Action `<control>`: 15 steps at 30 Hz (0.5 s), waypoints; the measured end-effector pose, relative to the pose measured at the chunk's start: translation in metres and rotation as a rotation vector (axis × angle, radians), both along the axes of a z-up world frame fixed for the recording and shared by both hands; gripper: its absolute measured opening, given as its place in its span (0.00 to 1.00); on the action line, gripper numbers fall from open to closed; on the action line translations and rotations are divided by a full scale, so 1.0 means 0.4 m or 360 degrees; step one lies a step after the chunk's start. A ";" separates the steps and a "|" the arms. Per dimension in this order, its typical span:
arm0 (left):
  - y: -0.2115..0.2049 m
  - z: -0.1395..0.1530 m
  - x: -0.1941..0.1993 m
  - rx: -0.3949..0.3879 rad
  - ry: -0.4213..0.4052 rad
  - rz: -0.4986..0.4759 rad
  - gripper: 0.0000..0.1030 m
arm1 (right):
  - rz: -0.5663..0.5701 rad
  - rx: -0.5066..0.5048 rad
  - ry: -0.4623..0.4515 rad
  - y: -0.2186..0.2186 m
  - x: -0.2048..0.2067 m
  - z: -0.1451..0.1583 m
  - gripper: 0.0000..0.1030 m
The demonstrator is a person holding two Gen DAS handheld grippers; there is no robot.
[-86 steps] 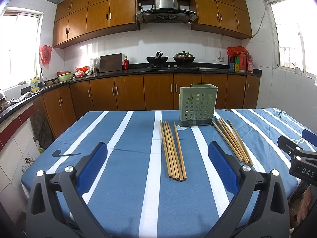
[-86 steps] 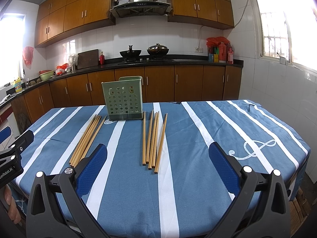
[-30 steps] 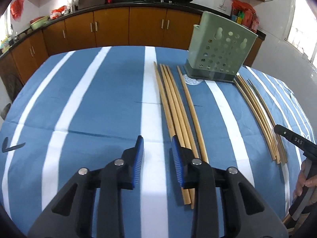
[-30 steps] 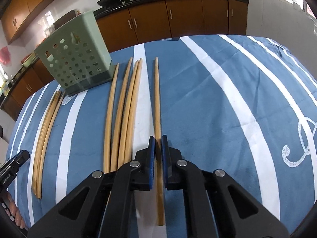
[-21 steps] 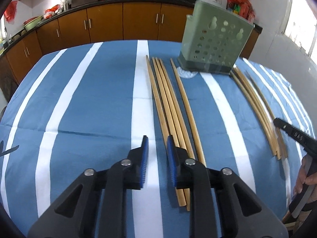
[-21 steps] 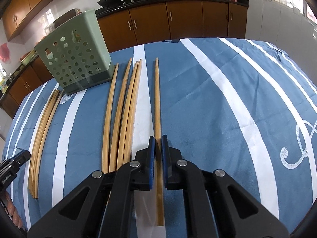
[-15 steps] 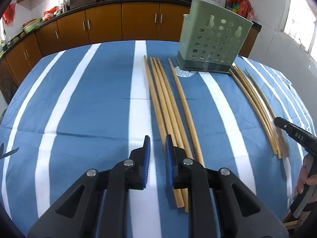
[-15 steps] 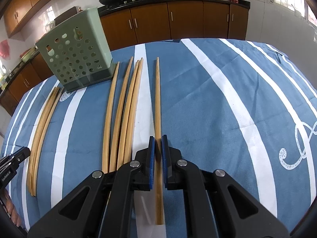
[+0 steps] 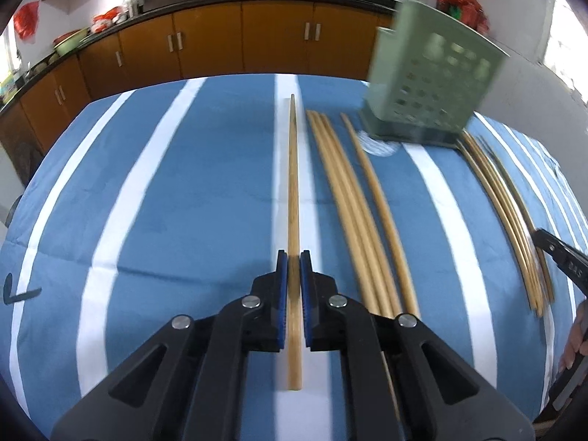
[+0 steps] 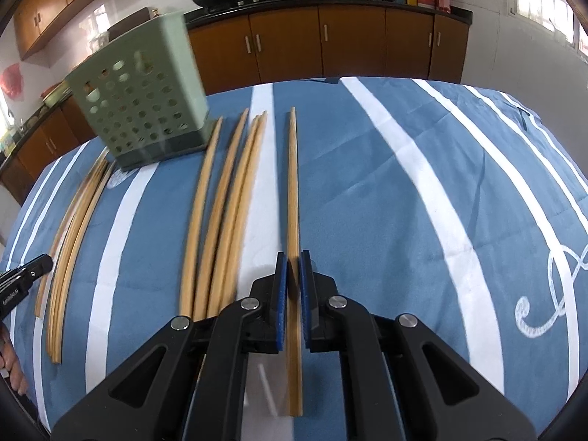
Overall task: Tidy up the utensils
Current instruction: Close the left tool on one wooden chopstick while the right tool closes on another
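My left gripper (image 9: pixel 293 259) is shut on one wooden chopstick (image 9: pixel 293 183), held apart to the left of its group of chopsticks (image 9: pixel 352 213) lying on the blue striped tablecloth. My right gripper (image 10: pixel 293 259) is shut on another chopstick (image 10: pixel 292 183), to the right of its group of chopsticks (image 10: pixel 224 205). The green perforated utensil holder (image 9: pixel 430 84) stands upright at the far side of the table; it also shows in the right wrist view (image 10: pixel 141 99). A second bundle of chopsticks (image 9: pixel 507 213) lies beyond the holder, also seen in the right wrist view (image 10: pixel 73 220).
The table (image 9: pixel 176 191) wears a blue cloth with white stripes. Brown kitchen cabinets (image 9: pixel 239 40) and a black counter with woks run behind it. The other gripper's tip (image 9: pixel 562 257) shows at the right edge of the left view, and its tip (image 10: pixel 22 275) at the left edge of the right view.
My left gripper has closed on the leftmost chopstick and pulled it away from its group. My right gripper stays shut on its chopstick. Both views are blurred from motion.
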State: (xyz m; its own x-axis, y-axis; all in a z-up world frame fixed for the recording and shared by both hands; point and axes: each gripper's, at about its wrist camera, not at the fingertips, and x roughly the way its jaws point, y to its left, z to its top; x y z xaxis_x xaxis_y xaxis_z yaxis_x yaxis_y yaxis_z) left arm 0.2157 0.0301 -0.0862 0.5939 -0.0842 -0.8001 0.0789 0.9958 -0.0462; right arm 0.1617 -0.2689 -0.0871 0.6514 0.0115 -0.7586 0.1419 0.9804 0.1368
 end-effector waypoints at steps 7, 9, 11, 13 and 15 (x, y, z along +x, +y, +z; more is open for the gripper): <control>0.024 0.001 0.035 0.0036 -0.0030 -0.0012 0.09 | -0.0045 0.0007 -0.0020 -0.035 0.036 -0.005 0.08; 0.027 0.003 0.029 0.0024 -0.0021 -0.0009 0.09 | -0.0036 0.0002 -0.0004 -0.033 0.031 -0.002 0.08; 0.031 0.003 0.015 0.0011 -0.0015 -0.0011 0.09 | -0.0029 0.0037 0.0013 -0.037 0.017 0.000 0.08; 0.027 0.003 -0.006 0.0031 -0.0024 -0.0017 0.09 | -0.0023 0.0047 0.0022 -0.036 0.001 0.001 0.08; 0.024 0.001 -0.016 0.0055 -0.0036 -0.0026 0.09 | -0.0014 0.0040 0.0015 -0.034 -0.014 -0.002 0.08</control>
